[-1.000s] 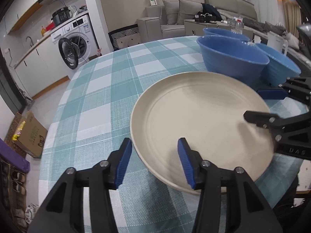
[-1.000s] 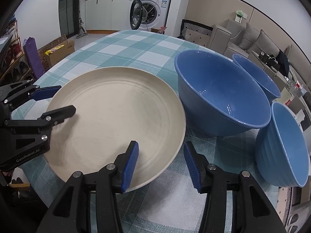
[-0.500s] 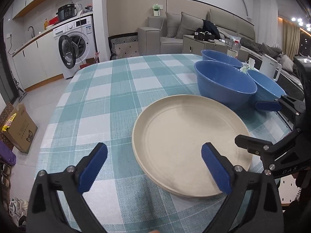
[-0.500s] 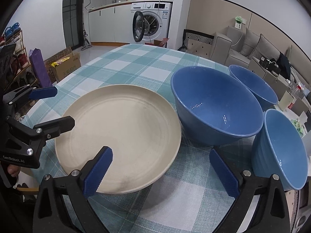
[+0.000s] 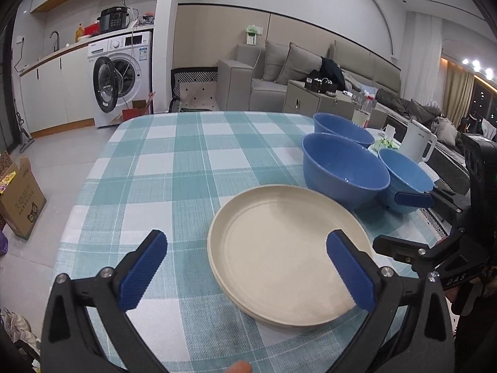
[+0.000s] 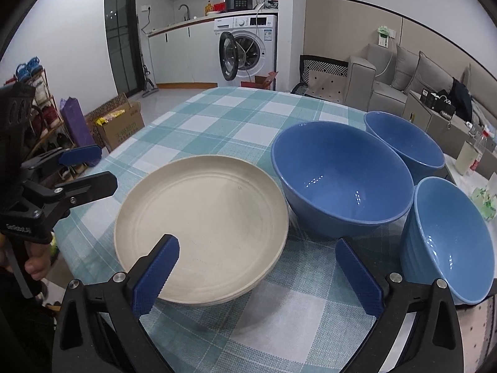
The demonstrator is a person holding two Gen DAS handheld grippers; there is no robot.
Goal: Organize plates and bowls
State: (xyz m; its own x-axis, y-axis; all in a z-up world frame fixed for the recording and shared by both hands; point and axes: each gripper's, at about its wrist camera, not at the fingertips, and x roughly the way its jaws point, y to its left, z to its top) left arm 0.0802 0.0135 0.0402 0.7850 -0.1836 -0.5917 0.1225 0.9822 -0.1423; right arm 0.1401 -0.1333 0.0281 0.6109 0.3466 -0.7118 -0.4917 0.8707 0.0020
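Note:
A cream plate (image 5: 289, 258) (image 6: 202, 227) lies on the checked tablecloth, and its near rim shows a second edge beneath it. Three blue bowls stand beside it: a large bowl (image 6: 341, 180) (image 5: 344, 168), a far bowl (image 6: 403, 143) and a ribbed bowl (image 6: 450, 239). My left gripper (image 5: 245, 242) (image 6: 93, 169) hovers above the plate's left edge. Its jaws are opening, wide apart, and the pads touch nothing. At the plate's near right side my right gripper (image 6: 256, 244) (image 5: 400, 222) hangs open and clear of the rim.
A white kettle (image 5: 417, 143) stands beyond the bowls at the table's right. The table (image 5: 161, 168) stretches out bare at the far left. On the floor sits a cardboard box (image 5: 18, 199). A hand (image 6: 34, 267) grips the left handle.
Both grippers have gone from narrow jaws astride the plate's rim to wide open. Both have risen and drawn back, so the plate and bowls look smaller.

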